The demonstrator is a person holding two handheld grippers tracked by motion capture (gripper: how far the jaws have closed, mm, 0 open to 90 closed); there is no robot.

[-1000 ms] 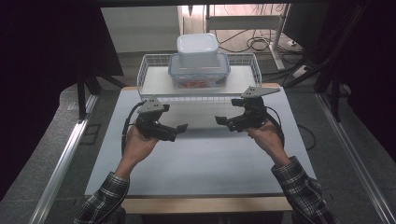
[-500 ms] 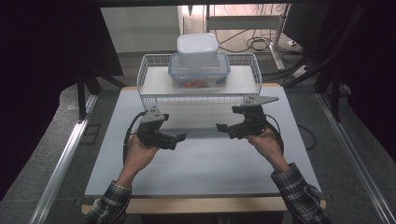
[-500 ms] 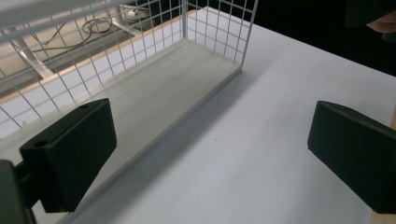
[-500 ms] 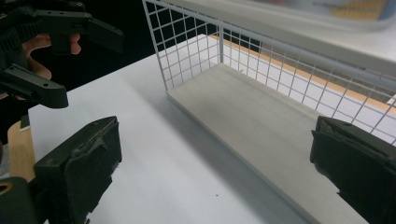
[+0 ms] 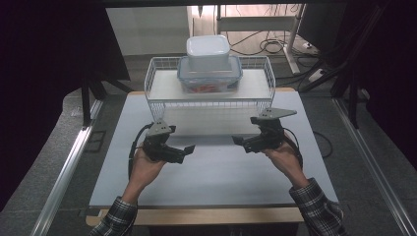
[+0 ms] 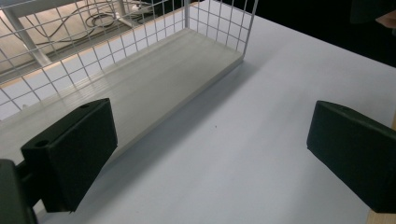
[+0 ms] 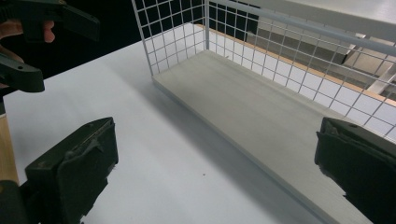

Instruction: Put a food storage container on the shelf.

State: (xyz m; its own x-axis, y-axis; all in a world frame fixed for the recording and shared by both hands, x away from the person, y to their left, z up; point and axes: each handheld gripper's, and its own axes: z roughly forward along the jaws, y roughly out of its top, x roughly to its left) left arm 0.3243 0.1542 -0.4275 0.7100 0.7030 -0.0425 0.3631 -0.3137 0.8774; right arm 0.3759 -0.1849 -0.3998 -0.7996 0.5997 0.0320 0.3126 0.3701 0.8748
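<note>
Both claws drawn back; wire rack [image 5: 162, 73] ahead, apart.

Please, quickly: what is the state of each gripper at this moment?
Left gripper: open, holding nothing, over the white table.
Right gripper: open, holding nothing, over the same table.

High view: above near edge, facing forward and down over whole desk [image 5: 206, 182]. Left gripper view: low, close to desk, facing right and far. Right gripper view: low, facing left and far. All share wire rack [image 5: 209, 101] [image 6: 140, 88] [image 7: 261, 98].
</note>
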